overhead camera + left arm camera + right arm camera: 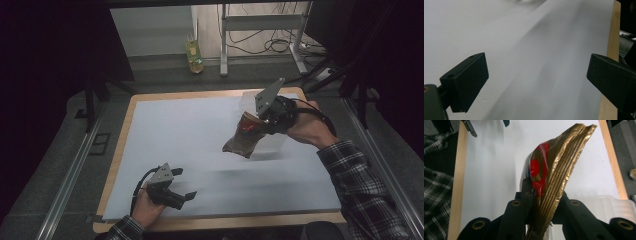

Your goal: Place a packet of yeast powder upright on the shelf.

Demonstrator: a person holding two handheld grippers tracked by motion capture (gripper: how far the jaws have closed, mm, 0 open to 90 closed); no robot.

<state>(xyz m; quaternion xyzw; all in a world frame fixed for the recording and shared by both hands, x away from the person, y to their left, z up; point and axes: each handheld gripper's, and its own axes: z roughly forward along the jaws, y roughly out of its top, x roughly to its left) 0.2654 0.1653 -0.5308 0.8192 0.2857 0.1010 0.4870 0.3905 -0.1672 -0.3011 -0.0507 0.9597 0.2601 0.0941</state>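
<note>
So the big white board point(200, 145) on the wooden table point(131, 125) is taking up most of the scene, and nearly all of it is sitting bare. Over on the far right side a clear plastic container point(272, 142) is resting on the board, pretty hard to make out since it's see-through. Hanging in the air just in front of it is the gold snack bag point(245, 135) with red print, and the right gripper point(260, 122) is clamping it by its crimped top edge. In the right gripper view the jaws are squeezing tight on the gold snack bag point(554, 175), with the foil standing up between them. The bit that matters: the bag's long axis is running down and to the left from the claw, so the loose bottom end is dangling lowest, clear of the board, and the container is sitting right beside and behind it. The left gripper point(182, 192) is parking near the front left edge, well apart from the bag, jaws spread wide with nothing between them. So the right hand is obviously the one doing the work here, I'd guess lowering the bag bottom-first.
</note>
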